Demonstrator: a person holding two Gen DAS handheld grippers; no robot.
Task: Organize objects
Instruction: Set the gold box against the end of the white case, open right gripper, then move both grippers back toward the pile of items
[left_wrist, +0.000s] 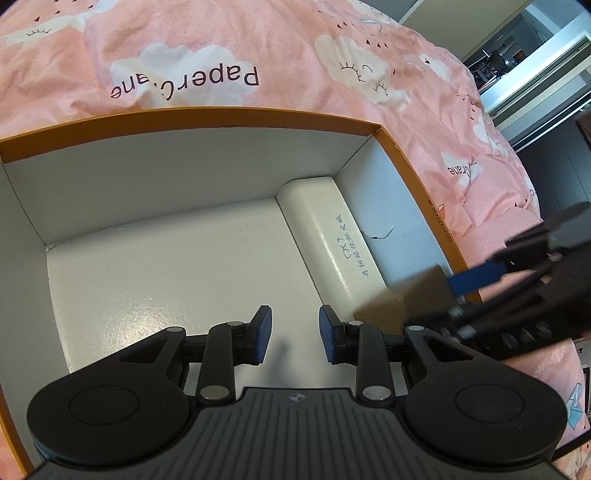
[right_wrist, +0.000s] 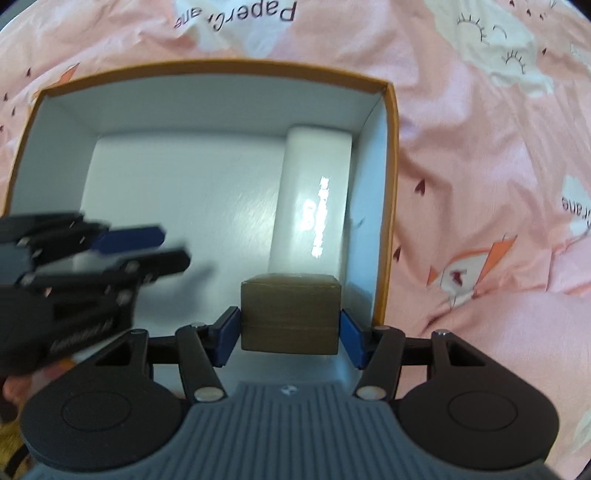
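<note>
An open orange box (left_wrist: 402, 155) with a white inside lies on a pink bedcover; it also shows in the right wrist view (right_wrist: 391, 177). A white glasses case (left_wrist: 328, 240) lies along its right wall, also seen from the right wrist (right_wrist: 310, 192). My right gripper (right_wrist: 290, 332) is shut on a brown block (right_wrist: 290, 317) above the box's near right corner; the block (left_wrist: 410, 291) shows at the right of the left wrist view. My left gripper (left_wrist: 295, 338) is open and empty above the box floor; it appears blurred (right_wrist: 147, 247) at the left of the right wrist view.
The pink bedcover (left_wrist: 258, 48) with cloud prints surrounds the box. A doorway and furniture (left_wrist: 535, 62) lie at the far right.
</note>
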